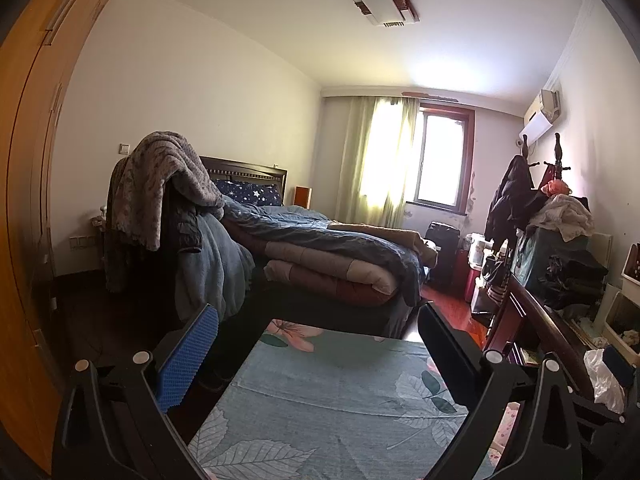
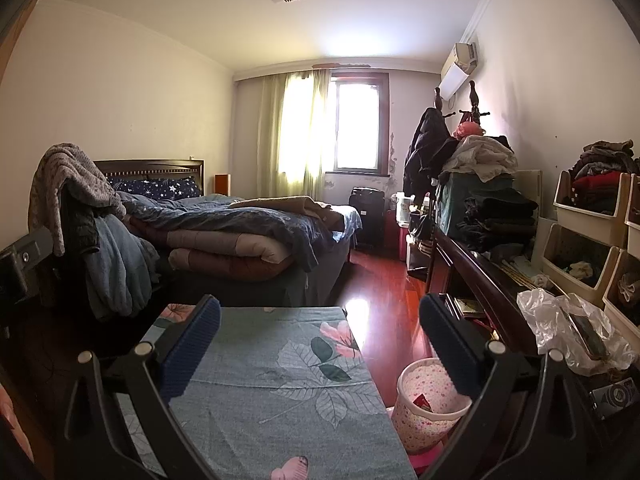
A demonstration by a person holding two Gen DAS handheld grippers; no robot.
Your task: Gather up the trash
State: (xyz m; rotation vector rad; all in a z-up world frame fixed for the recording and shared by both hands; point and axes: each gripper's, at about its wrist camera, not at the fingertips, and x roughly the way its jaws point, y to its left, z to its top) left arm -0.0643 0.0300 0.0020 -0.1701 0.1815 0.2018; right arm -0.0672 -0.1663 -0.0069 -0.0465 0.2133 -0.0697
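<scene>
Bedroom clutter surrounds us: on the left a chair (image 1: pixel 160 216) draped with blankets stands against the unmade bed (image 1: pixel 320 248), and straight ahead of both tools lies a table under a blue floral cloth (image 2: pixel 280 380), bare of anything we would call trash. Our left gripper (image 1: pixel 318 344) hovers over that cloth with its fingers spread wide and nothing between them; our right gripper (image 2: pixel 320 332) hangs likewise, fingers well apart and empty.

Moving rightward, the red wooden floor (image 2: pixel 384 280) runs between the table and a dark dresser (image 2: pixel 480 272). Down in that gap, just beside the table's right edge, stands a small flowered waste bin (image 2: pixel 428 404), upright, mouth open upward, with a scrap of red already inside. It sits below the right gripper's right finger, partly hidden by it. Further right, on the dresser top, a crumpled clear plastic bag (image 2: pixel 560 324) lies with a dark flat object resting in it; whether the bag is rubbish we cannot tell for certain, but we judge it the likeliest candidate.

Both bag and bin lie to our right, so the right gripper is much the nearer. In the left wrist view the bag (image 1: pixel 604 376) shows only at the far right edge. We judge the coming move a reach rightward, then a short carry back and down to the bin.
</scene>
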